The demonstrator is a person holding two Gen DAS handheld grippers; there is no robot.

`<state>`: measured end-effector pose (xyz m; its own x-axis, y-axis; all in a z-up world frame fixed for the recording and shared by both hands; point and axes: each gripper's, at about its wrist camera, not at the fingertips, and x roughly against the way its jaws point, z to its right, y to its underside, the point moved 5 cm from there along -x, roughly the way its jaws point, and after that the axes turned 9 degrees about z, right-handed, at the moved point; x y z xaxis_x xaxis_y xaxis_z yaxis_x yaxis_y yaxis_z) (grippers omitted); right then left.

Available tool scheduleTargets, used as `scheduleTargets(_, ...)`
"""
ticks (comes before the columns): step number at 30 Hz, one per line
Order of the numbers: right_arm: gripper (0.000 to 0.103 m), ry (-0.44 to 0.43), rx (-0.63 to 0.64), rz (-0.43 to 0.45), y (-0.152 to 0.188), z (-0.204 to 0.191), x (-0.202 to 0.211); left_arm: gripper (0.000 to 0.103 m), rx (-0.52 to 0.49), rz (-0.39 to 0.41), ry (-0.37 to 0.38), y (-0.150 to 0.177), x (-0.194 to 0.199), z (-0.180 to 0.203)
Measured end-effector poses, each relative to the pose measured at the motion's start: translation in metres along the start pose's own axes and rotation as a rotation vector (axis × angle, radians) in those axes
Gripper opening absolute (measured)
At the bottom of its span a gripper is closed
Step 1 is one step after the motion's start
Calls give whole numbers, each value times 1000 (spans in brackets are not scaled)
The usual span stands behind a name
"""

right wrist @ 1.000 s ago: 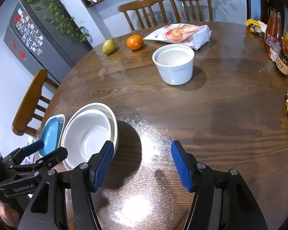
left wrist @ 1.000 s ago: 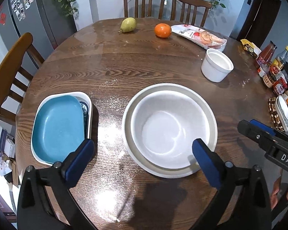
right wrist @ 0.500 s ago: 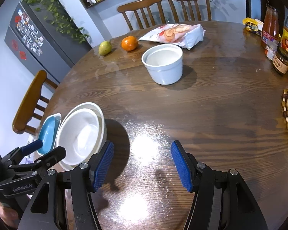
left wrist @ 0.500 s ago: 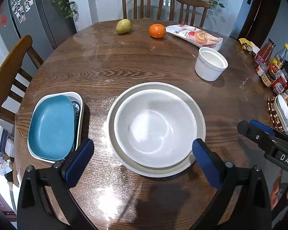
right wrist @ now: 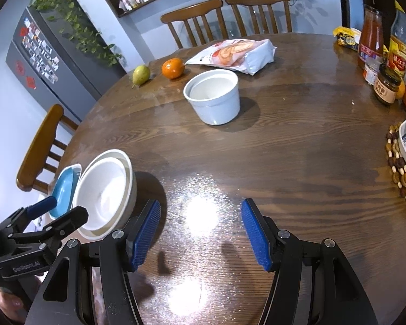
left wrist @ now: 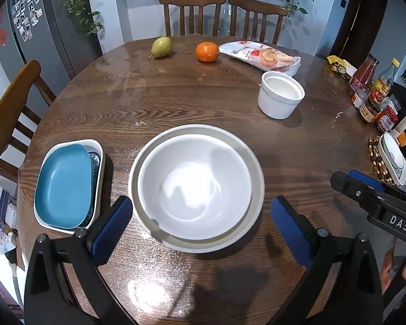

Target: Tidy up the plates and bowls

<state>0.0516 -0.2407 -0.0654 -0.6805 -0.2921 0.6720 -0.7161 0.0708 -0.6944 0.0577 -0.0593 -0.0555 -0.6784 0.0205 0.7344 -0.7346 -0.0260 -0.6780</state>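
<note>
Left gripper farther back from nested white bowls — right gripper closer to ramekin.

A big bowl sits inside a bigger bowl on the round table. Left of the big bowl, plates lie stacked in a tray. Behind the big bowl and to its right stands a small deep bowl, and farther back lie a pear, an orange and a snack bag.

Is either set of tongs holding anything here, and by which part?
Nothing is held. The left tongs stand open around the nested white bowls without touching; the right tongs are open over bare table.
</note>
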Motion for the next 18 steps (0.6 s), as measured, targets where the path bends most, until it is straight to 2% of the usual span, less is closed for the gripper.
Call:
scheduleTargets(9,63,20,-9,22,-13,14,3,102,-9,25,9,-12,-1,16)
scheduleTargets(18,63,25,25,59,-61,25,-1,102,-8,43,-3,-32,-7,27)
